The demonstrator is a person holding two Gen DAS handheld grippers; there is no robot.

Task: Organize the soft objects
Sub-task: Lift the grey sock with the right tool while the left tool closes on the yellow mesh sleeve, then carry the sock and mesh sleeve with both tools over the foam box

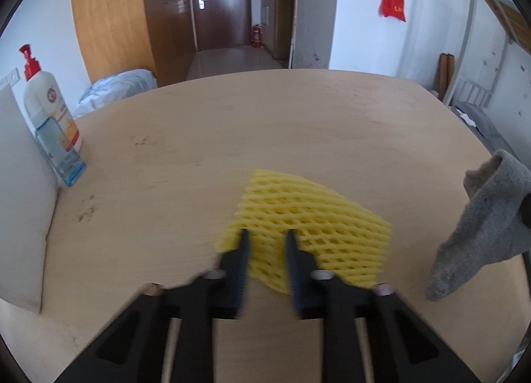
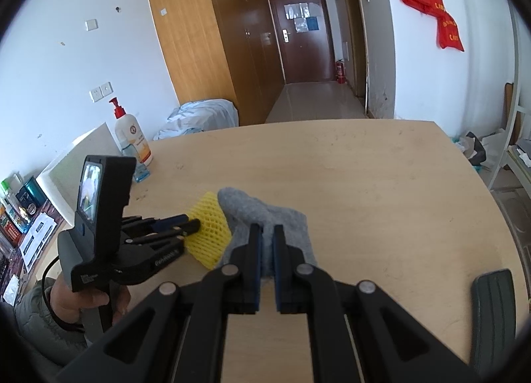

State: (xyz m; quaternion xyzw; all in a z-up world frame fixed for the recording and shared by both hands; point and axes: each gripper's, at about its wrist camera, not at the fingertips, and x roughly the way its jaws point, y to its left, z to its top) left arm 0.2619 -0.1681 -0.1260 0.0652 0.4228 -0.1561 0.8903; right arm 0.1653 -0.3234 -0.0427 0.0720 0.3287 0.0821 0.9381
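A yellow foam net sleeve (image 1: pixel 312 230) lies flat on the wooden table (image 1: pixel 232 124). My left gripper (image 1: pixel 267 233) is open, its fingertips just over the net's near left edge, nothing between them. My right gripper (image 2: pixel 267 230) is shut on a grey sock (image 2: pixel 265 217) and holds it up off the table; the sock hangs at the right edge of the left wrist view (image 1: pixel 481 227). In the right wrist view the left gripper (image 2: pixel 190 222) reaches the net (image 2: pixel 209 230), which lies left of and partly behind the sock.
A white pump bottle with a red cap (image 1: pixel 49 111) and a small clear blue bottle (image 1: pixel 63 157) stand at the table's far left by a white panel (image 1: pixel 23 204). A dark grey pad (image 2: pixel 494 316) lies at the near right edge.
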